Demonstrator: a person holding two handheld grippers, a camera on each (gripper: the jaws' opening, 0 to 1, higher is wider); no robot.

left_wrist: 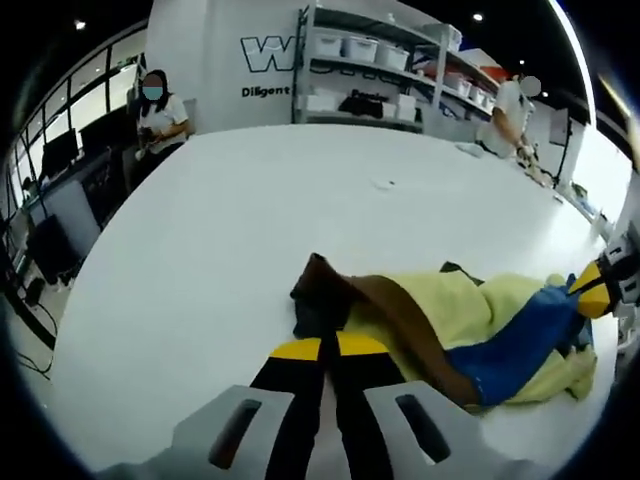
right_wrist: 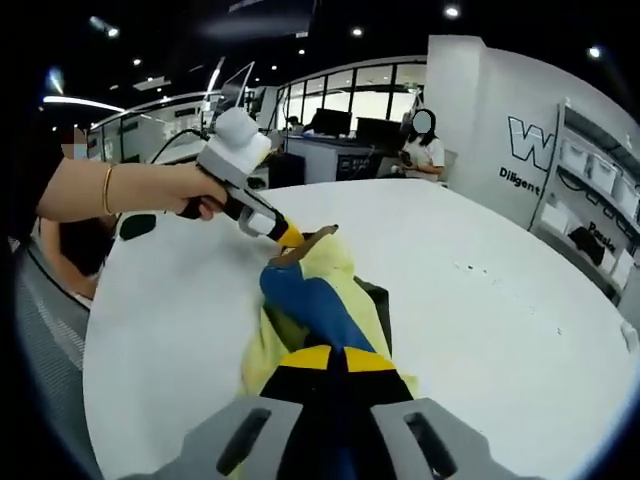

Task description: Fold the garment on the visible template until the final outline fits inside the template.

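A yellow garment (left_wrist: 470,310) with a brown strip (left_wrist: 400,315) and a blue part (left_wrist: 525,340) lies crumpled on the white table (left_wrist: 250,220). My left gripper (left_wrist: 330,348) is shut on the garment's dark brown end. From the right, my right gripper (left_wrist: 597,290) is shut on the blue part. In the right gripper view, my right gripper (right_wrist: 335,358) pinches the blue part (right_wrist: 315,300). A hand holds my left gripper (right_wrist: 288,238), shut on the far brown end. A dark edge (right_wrist: 378,297) peeks from under the garment (right_wrist: 340,262).
The table's rim (right_wrist: 95,330) curves close on the left. A person (left_wrist: 158,115) stands at the far side and another (left_wrist: 510,115) by the shelves with bins (left_wrist: 370,60). Desks with monitors (right_wrist: 345,125) stand beyond the table.
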